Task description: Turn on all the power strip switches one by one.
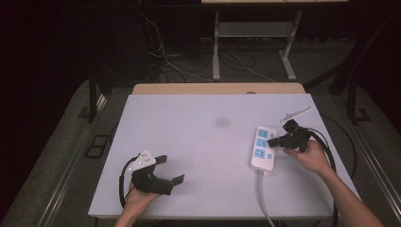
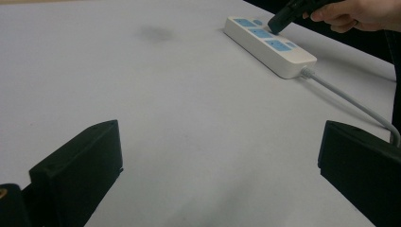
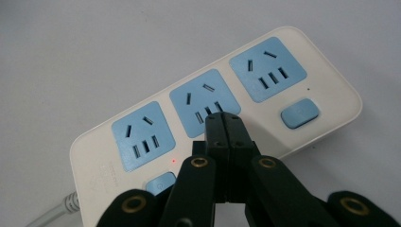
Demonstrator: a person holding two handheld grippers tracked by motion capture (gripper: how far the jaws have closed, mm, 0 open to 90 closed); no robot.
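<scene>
White counter (image 1: 203, 156) on a dark floor: one white power strip (image 1: 263, 147) with three blue sockets, lying at the right side, grey cable (image 1: 261, 196) trailing toward the near edge. Right hand-held gripper (image 1: 278, 140), jaws closed together and holding nothing, tip over the strip's middle socket. Left hand-held gripper (image 1: 171, 169), jaws wide apart and empty, at the near left, well apart from the strip.

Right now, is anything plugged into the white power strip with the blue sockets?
No, all three blue sockets on the white power strip are bare, with only the shut right gripper over the middle one.
</scene>
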